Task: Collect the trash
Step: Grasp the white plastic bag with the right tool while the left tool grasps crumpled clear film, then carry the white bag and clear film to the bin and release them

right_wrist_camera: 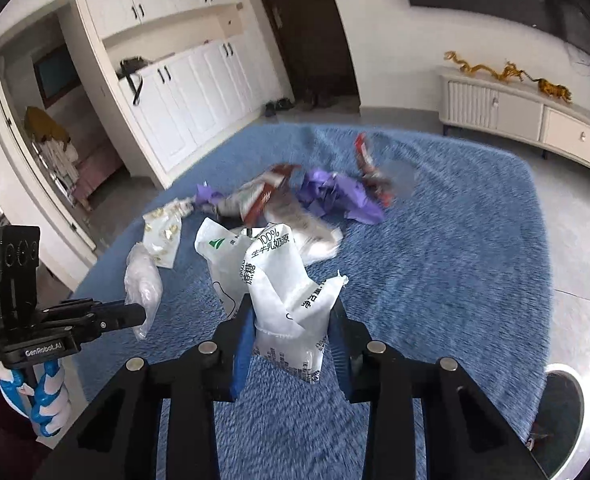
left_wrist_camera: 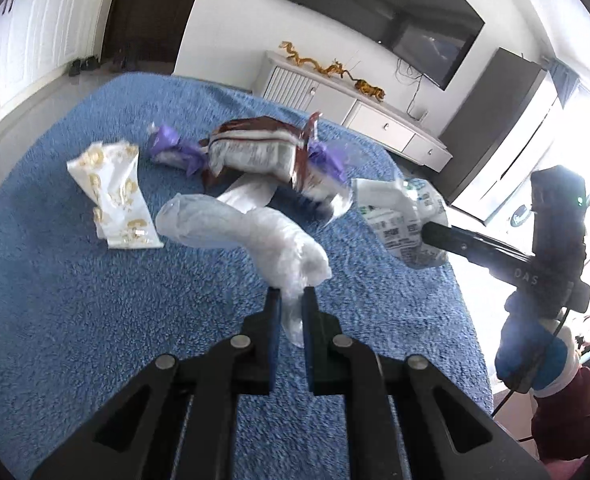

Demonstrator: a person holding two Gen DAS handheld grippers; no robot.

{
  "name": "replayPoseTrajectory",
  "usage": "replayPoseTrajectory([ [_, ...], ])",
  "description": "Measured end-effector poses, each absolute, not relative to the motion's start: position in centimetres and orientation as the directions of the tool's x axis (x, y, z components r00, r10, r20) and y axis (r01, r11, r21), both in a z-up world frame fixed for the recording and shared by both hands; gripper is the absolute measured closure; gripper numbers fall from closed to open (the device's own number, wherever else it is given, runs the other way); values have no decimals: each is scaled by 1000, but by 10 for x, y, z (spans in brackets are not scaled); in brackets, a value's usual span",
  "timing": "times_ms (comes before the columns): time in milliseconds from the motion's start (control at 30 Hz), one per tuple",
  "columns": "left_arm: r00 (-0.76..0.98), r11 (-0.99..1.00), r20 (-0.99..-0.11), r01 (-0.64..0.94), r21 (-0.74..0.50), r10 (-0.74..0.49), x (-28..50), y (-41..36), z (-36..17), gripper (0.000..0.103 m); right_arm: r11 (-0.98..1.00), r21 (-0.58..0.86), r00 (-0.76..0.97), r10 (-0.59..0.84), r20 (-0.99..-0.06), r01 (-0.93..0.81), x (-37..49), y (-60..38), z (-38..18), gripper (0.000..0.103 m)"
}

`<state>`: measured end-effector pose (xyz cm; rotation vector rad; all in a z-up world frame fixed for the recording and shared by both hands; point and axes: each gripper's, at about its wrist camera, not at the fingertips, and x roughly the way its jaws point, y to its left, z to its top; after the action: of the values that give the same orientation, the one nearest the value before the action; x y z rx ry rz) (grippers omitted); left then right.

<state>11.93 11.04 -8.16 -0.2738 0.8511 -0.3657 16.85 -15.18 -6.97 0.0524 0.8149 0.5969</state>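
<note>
Two wrappers lifted off the blue table

The clear plastic wrap is pinched in the left hand-held gripper; the white printed bag sits clamped in the right hand-held gripper. Both hang above the table, near the remaining wrappers.

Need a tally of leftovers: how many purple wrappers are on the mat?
2. One purple wrapper lies left of the brown packet, the other at its right end, both on the mat. The packet may hide more.
</note>
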Motion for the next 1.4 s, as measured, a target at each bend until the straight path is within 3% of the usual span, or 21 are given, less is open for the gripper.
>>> replayPoseTrajectory([
  [300,605,901,-667,290,-322,-434,117,69,-46,94,875,264,652,480,-587,-406,126,-215,-38,71],
  [667,508,824,-679,498,-270,-529,130,-54,-22,94,941,292,778,312,-546,-172,89,-336,-45,71],
  [1067,291,666,-767,711,-227,-572,149,-220,-62,94,943,297,740,90,-666,152,78,-441,-109,71],
  [1400,185,615,-821,753,-235,-540,174,-325,-103,93,914,304,668,51,-742,268,98,-486,-162,68],
])
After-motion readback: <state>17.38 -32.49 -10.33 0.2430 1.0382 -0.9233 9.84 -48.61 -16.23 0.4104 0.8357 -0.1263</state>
